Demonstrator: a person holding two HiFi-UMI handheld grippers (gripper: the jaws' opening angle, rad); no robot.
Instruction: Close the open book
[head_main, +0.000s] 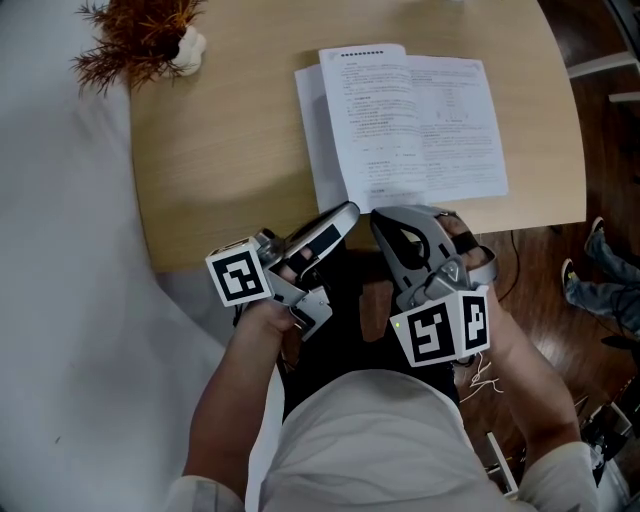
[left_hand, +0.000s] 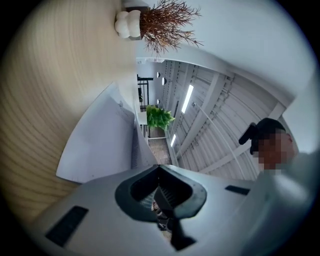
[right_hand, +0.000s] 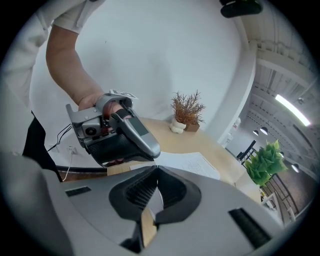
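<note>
Book (head_main: 410, 125) open flat by the near edge of the desk (head_main: 220, 150). Risk of creasing or tearing a single leaf, or letting it slip and flop back, if swung over by so thin a pinch. Right fingers (right_hand: 135, 192) pressed together, seemingly on the near page edge; left fingers (left_hand: 140, 187) closed on nothing, close beside.

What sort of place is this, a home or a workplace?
Probably an office or public lounge, not a home: a pale wooden table with an open book and a dried plant stands under a high white ceiling with long strip lights.
</note>
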